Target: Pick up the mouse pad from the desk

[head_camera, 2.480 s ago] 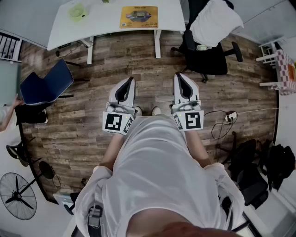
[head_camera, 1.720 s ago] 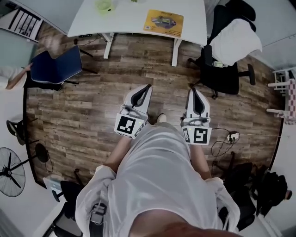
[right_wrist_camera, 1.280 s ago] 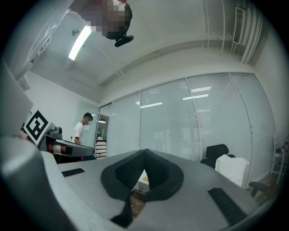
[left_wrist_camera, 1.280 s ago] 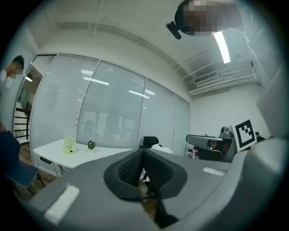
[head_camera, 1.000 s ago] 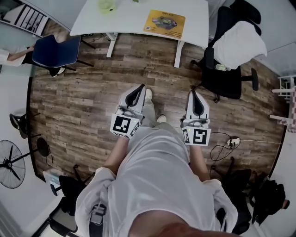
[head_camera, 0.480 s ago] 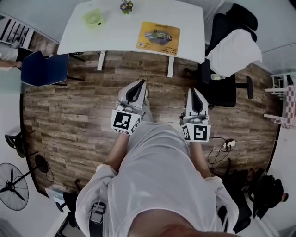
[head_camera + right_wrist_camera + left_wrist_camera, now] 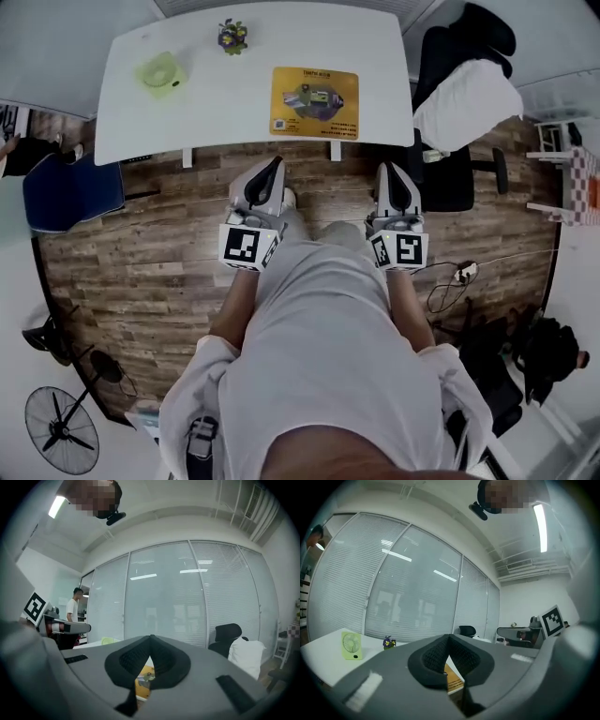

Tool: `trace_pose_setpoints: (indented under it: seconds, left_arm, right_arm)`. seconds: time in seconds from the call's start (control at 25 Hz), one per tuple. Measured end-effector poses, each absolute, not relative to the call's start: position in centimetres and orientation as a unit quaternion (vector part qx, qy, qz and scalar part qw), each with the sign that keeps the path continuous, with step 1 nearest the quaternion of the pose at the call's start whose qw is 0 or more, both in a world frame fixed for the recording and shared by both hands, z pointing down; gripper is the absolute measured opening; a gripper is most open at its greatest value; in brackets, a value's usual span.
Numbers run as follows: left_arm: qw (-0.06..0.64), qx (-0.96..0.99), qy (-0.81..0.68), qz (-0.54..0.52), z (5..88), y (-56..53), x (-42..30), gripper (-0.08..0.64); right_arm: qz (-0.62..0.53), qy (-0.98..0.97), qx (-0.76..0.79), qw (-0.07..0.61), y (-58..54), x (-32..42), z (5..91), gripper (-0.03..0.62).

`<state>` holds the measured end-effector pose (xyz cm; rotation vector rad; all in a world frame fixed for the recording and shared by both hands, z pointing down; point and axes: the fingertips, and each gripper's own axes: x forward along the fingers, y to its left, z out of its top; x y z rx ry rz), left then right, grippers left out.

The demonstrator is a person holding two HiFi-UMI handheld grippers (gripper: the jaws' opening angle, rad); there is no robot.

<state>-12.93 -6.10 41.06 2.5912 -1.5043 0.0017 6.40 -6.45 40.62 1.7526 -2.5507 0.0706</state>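
A yellow mouse pad [image 7: 314,101] with a printed picture lies flat on the white desk [image 7: 206,103], right of its middle and near the front edge. My left gripper [image 7: 270,165] and right gripper [image 7: 390,171] are both shut and empty, held level side by side just short of the desk's front edge. Between the shut jaws a strip of the mouse pad [image 7: 453,680] shows in the left gripper view, and the mouse pad [image 7: 144,682] shows the same way in the right gripper view.
On the desk stand a small green fan [image 7: 160,73] at the left and a little potted flower [image 7: 232,36] at the back. A black office chair [image 7: 459,112] draped with white cloth stands right of the desk, a blue chair [image 7: 70,192] to its left. A person stands far off [image 7: 72,611].
The desk has come much closer over the earlier frames: both grippers moved forward together across the wood floor toward its front edge. Both stayed shut throughout.
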Motion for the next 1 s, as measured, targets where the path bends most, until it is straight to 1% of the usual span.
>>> trace_pose_setpoints:
  seconds: [0.36, 0.52, 0.72, 0.88, 0.92, 1.0]
  left_arm:
    - [0.080, 0.858, -0.507, 0.012, 42.6, -13.0, -15.2, -0.006]
    - [0.092, 0.846, -0.525, 0.025, 44.7, -14.6, -15.6, -0.006]
    - [0.103, 0.839, -0.531, 0.068, 49.9, -17.4, -15.0, -0.006]
    - [0.142, 0.825, -0.534, 0.121, 56.2, -20.3, -14.9, -0.006]
    - [0.157, 0.819, -0.535, 0.134, 57.8, -21.0, -15.0, -0.006]
    - [0.186, 0.807, -0.538, 0.157, 60.7, -22.2, -15.3, -0.005]
  right_arm:
    - [0.051, -0.797, 0.600, 0.044, -12.6, 6.3, 43.9, 0.002]
    - [0.068, -0.796, 0.597, 0.072, -14.3, 6.4, 46.9, 0.002]
    - [0.120, -0.788, 0.592, 0.118, -18.1, 7.2, 52.9, 0.003]
    - [0.162, -0.783, 0.582, 0.153, -21.1, 7.9, 57.5, 0.005]
    - [0.175, -0.782, 0.576, 0.160, -21.8, 7.9, 58.7, 0.053]
    - [0.205, -0.780, 0.563, 0.182, -22.9, 7.7, 61.2, 0.111]
